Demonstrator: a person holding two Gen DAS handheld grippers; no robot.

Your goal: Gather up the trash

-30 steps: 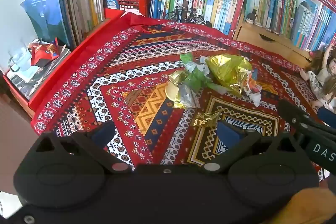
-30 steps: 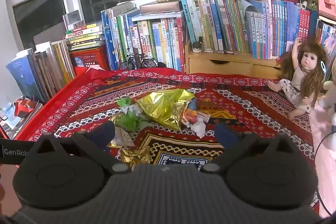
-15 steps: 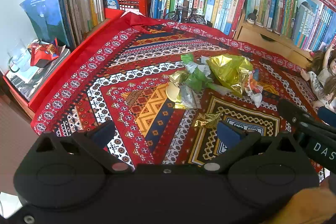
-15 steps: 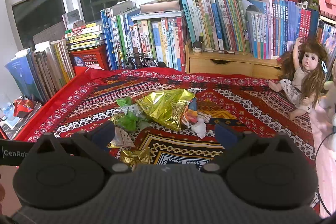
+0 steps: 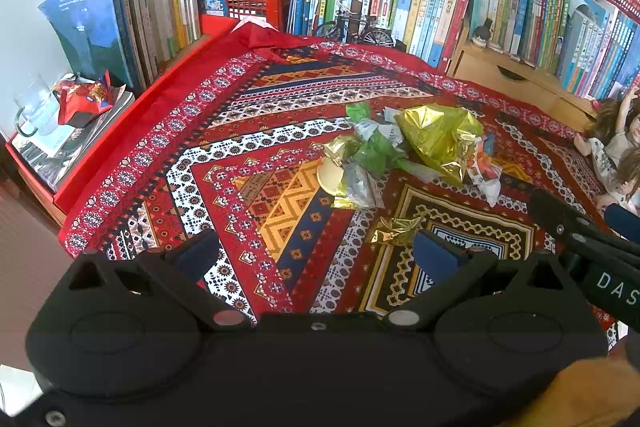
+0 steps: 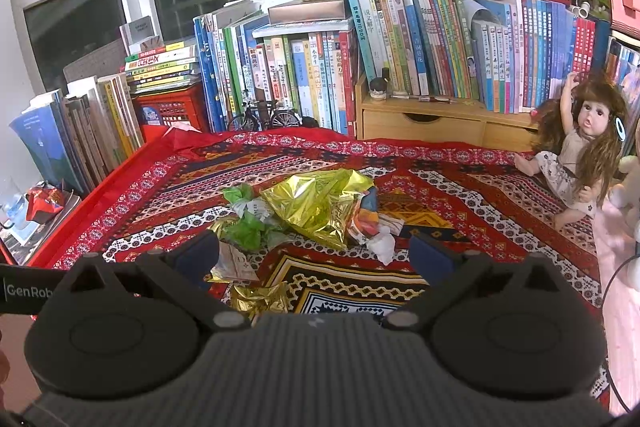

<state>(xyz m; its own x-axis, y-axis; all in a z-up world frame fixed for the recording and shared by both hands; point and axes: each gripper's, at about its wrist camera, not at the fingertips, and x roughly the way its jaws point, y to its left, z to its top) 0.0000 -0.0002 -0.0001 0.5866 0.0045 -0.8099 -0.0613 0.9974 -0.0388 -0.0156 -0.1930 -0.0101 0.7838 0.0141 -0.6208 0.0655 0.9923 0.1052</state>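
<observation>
A heap of trash lies mid-cloth: a big crumpled gold foil bag [image 5: 440, 137] [image 6: 320, 203], green wrappers [image 5: 376, 151] [image 6: 246, 227], a silver packet [image 5: 358, 183] and white-and-red scraps [image 5: 486, 173] [image 6: 378, 231]. A small gold foil scrap [image 5: 394, 231] [image 6: 260, 299] lies apart, nearer me. My left gripper [image 5: 316, 253] hovers open over the cloth, short of the heap; the small scrap lies just beyond its right finger. My right gripper [image 6: 314, 251] is open too, its fingers framing the near edge of the heap. Neither holds anything.
The patterned red cloth [image 5: 260, 131] covers the surface. Rows of books [image 6: 400, 55] line the back and left. A red crate [image 5: 240, 3], a toy bicycle [image 6: 264, 117], a wooden drawer unit [image 6: 440, 127] and a doll [image 6: 580, 151] ring the cloth. The right gripper's body [image 5: 592, 251] enters the left view.
The left wrist view has crept slightly toward the heap. The right gripper has barely moved. Both stay open; the trash lies untouched.
</observation>
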